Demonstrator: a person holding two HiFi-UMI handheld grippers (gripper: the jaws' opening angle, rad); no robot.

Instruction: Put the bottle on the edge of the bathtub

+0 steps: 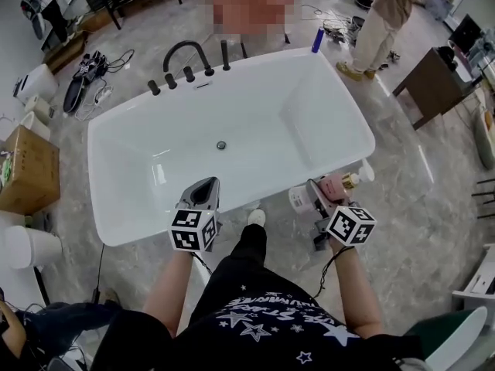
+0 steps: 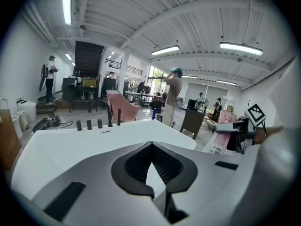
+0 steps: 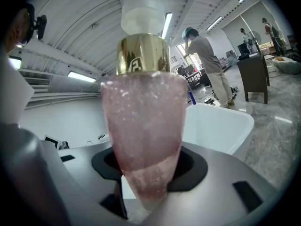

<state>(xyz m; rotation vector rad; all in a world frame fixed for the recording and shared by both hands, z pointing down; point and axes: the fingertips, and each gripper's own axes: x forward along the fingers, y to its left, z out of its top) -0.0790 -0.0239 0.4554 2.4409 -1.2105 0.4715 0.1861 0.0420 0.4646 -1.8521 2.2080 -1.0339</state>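
Bottle (image 3: 143,126), pinched between right fingers (image 3: 225,178) (cap (image 3: 143,15) outward)

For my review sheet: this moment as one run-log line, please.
right gripper: fingers shut on pink bottle | left gripper: shut, empty | placement: held beside bathtub, not yet on edge

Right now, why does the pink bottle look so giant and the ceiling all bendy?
Right gripper view: the pink bottle sits close to the wide lens, so it looks huge and soft-edged. Left gripper view: the same kind of lens curves the ceiling, and the corners go black.
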